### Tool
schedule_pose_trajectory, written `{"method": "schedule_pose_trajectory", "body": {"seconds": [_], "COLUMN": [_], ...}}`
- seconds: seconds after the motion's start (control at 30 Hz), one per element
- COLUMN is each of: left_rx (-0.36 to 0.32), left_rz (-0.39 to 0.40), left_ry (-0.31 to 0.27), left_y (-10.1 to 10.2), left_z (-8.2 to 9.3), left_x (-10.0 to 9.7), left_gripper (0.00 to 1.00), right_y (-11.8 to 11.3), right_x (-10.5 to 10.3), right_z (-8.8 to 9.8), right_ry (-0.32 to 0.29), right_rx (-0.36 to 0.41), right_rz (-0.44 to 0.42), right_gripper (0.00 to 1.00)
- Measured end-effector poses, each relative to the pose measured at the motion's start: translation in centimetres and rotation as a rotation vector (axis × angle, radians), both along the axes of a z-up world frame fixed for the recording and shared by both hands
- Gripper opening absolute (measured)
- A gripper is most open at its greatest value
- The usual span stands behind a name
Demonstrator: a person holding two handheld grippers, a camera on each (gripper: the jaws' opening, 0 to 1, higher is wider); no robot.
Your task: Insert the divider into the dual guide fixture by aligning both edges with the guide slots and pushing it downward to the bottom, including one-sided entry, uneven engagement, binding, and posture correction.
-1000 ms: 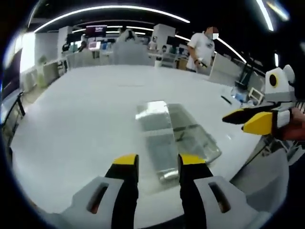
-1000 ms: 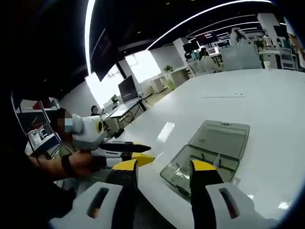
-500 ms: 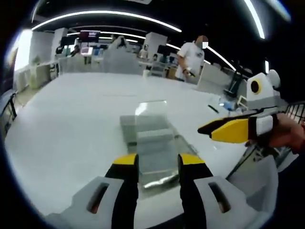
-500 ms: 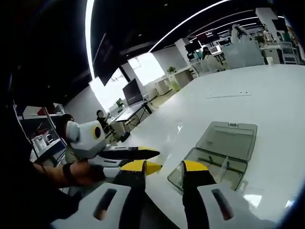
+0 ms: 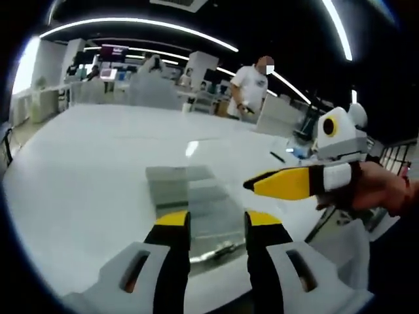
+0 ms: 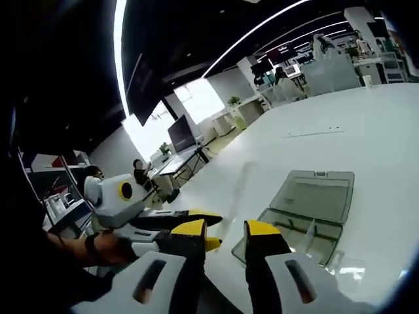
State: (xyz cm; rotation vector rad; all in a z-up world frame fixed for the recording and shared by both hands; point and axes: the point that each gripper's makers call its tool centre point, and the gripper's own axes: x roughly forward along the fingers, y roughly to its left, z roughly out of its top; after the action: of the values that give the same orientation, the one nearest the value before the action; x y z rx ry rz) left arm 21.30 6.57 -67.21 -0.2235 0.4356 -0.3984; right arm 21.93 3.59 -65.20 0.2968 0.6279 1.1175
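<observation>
- Jaws of the left gripper stand apart with nothing between them, low over the clear box on the white table.
- Right gripper jaws are parted, narrower, also bare.
- Box lid lies open; the divider seems to stand inside.
- Judged thin, stiff, slick plastic: pinch its top edge.

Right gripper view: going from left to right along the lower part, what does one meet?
Other claw held by a hand → this view's own claw → clear open case on the white table.
</observation>
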Motion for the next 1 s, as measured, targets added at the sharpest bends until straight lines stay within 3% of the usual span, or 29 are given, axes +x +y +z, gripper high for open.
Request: {"method": "schedule_pose_trajectory", "body": {"seconds": [1.0], "left_rx": [-0.032], "left_rz": [-0.073], "left_ry": [-0.022], "left_y": [-2.5], "left_z": [0.6], "left_x": [-0.2], "left_gripper": [0.31], "right_y": [-0.8], "right_x": [0.9], "right_z": [0.2], "right_ry": [0.081], "right_rx": [0.073], "right_rz": [-0.081], "right_gripper": [0.02]}}
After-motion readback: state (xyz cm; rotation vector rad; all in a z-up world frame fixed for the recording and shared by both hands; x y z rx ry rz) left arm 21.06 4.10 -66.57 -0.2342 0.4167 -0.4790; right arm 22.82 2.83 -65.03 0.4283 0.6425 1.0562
